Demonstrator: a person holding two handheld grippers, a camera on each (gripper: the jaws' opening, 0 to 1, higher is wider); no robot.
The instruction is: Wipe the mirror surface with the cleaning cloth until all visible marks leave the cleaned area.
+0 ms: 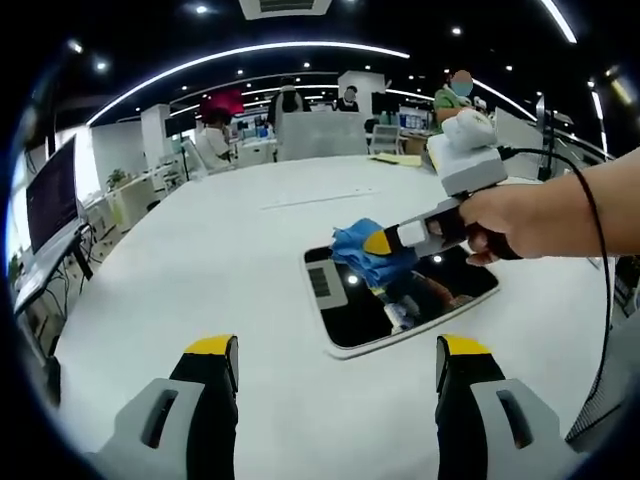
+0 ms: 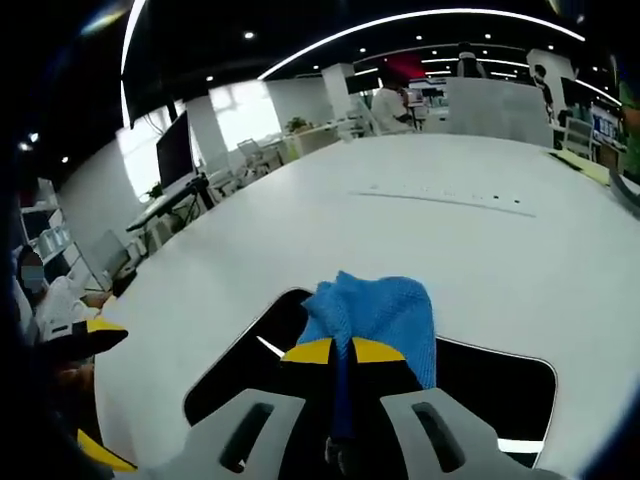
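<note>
Now the right gripper (image 2: 342,352) pinches the blue cloth (image 2: 380,318) and presses it onto the mirror (image 1: 392,300), which lies flat on the white tabletop (image 1: 220,260) for wiping. Meanwhile the left gripper (image 1: 338,362) hovers nearby, spread and empty.

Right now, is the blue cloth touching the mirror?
Touching. The left gripper view shows the cloth, held by the right gripper, lying on the mirror.
</note>
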